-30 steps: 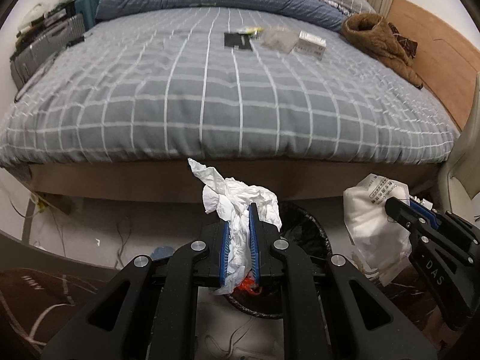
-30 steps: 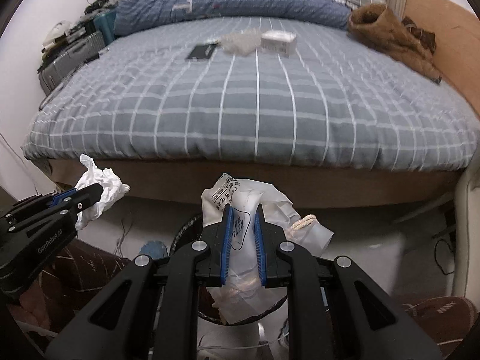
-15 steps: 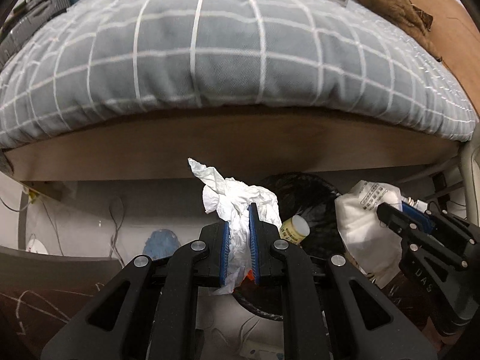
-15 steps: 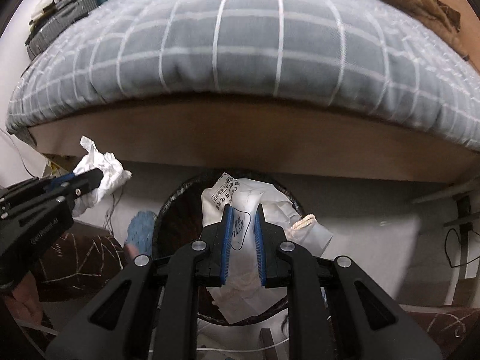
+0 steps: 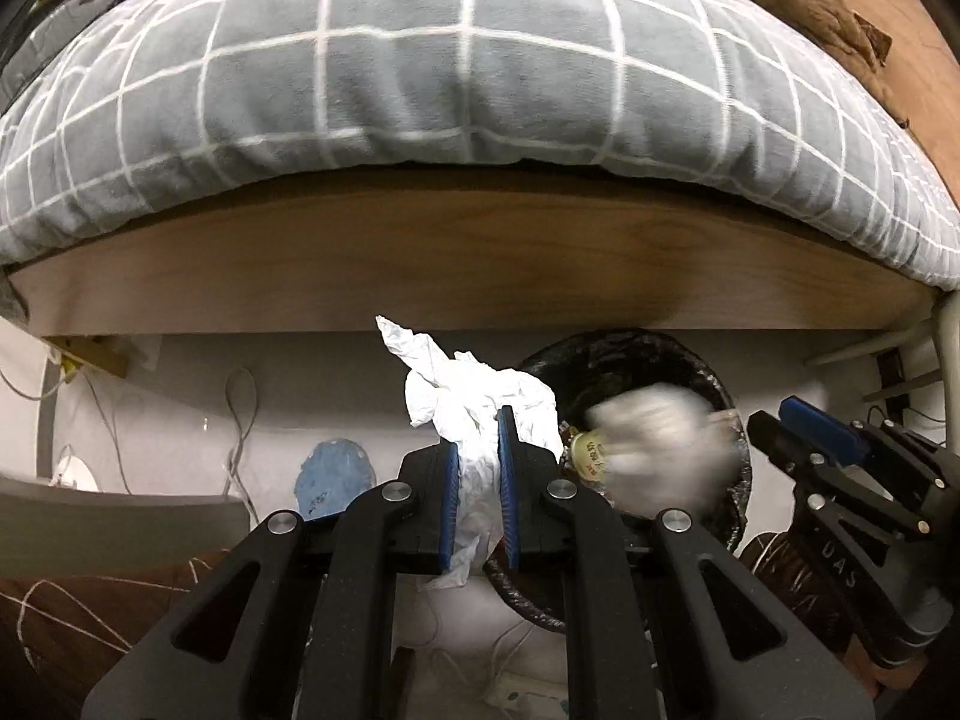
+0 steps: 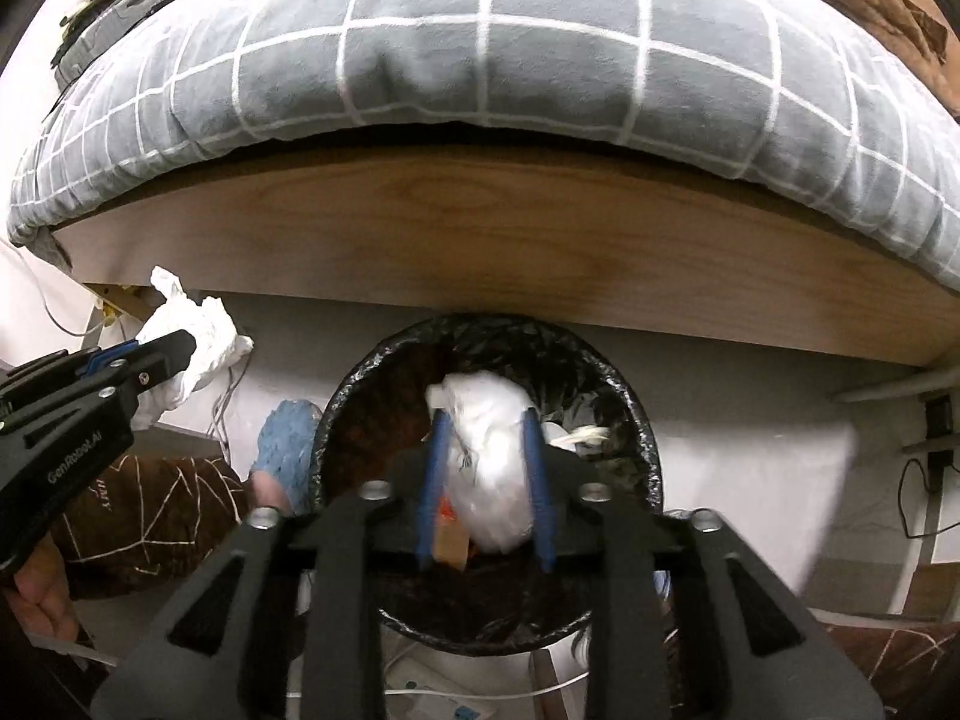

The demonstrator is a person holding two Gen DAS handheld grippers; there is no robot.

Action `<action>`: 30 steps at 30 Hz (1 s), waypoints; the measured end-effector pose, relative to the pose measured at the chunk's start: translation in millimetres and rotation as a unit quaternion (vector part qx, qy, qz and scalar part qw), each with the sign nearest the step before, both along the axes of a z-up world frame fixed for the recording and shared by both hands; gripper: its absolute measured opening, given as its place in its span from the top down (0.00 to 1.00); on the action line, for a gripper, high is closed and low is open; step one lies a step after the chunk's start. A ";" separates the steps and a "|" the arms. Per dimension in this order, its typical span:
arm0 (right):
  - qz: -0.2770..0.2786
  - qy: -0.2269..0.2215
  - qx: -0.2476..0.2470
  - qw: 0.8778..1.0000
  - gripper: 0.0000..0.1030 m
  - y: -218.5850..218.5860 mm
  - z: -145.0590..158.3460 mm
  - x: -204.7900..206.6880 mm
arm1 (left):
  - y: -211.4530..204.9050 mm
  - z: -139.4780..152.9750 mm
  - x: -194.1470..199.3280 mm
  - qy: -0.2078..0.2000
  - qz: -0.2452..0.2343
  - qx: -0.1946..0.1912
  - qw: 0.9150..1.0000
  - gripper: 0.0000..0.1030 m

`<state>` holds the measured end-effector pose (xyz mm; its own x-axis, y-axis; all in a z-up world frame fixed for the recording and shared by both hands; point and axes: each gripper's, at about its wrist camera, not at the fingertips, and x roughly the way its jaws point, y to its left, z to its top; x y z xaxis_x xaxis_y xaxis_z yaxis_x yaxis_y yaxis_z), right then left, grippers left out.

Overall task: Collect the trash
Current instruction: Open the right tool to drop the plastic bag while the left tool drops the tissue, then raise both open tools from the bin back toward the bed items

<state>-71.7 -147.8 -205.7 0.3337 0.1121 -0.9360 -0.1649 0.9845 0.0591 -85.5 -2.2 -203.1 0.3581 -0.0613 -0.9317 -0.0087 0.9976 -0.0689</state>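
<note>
bin [image 6: 651, 450], black-lined, on the floor by the bed [image 6: 480, 60]: landmark. right gripper [image 6: 486, 474], above bin: jaws, shut a second ago, now opening; white plastic wrapper [image 6: 489, 456] loose between them, blurred, dropping into bin. left gripper [image 5: 478, 480], left of bin: jaws still pinching crumpled tissue [image 5: 468, 396]. judgement: one item delivered, tissue next.

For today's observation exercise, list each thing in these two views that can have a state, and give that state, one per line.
left gripper: jaws shut on the crumpled tissue
right gripper: jaws opening, white bag loose between them, blurred
trash bin: open, black liner in place, already holding trash
small bottle: lying inside the bin
bed blanket: overhanging the wooden frame
</note>
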 end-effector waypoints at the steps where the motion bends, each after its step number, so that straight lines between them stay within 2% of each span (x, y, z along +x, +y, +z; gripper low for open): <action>1: -0.004 -0.005 -0.002 1.000 0.61 -4.1 2.7 -0.6 | -2.9 1.0 0.7 -0.001 -0.003 0.000 1.000 0.89; 6: -0.025 -0.030 -0.009 0.999 0.37 -23.3 16.0 -2.0 | -19.8 8.1 1.1 -0.002 -0.014 -0.004 1.000 0.89; 13: -0.054 -0.056 -0.017 0.997 0.14 -60.8 28.6 -8.8 | -52.1 11.2 1.5 0.002 -0.035 -0.009 0.999 0.89; 18: -0.077 -0.068 -0.028 0.994 0.08 -88.8 31.1 -14.8 | -78.9 12.5 3.6 0.001 -0.054 -0.010 0.998 0.89; 25: -0.103 -0.070 -0.034 0.992 0.08 -118.2 29.2 -22.4 | -107.2 3.7 2.9 0.014 -0.076 -0.009 0.997 0.89; 30: -0.108 -0.075 -0.033 0.991 0.08 -124.2 33.1 -25.9 | -114.9 -1.2 2.2 0.015 -0.083 -0.007 0.996 0.88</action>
<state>-97.6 -271.9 -172.5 0.4792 -0.0362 -0.8770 0.0478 0.9987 -0.0152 -83.3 -117.1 -204.3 0.3140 -0.1298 -0.9405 0.1549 0.9843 -0.0841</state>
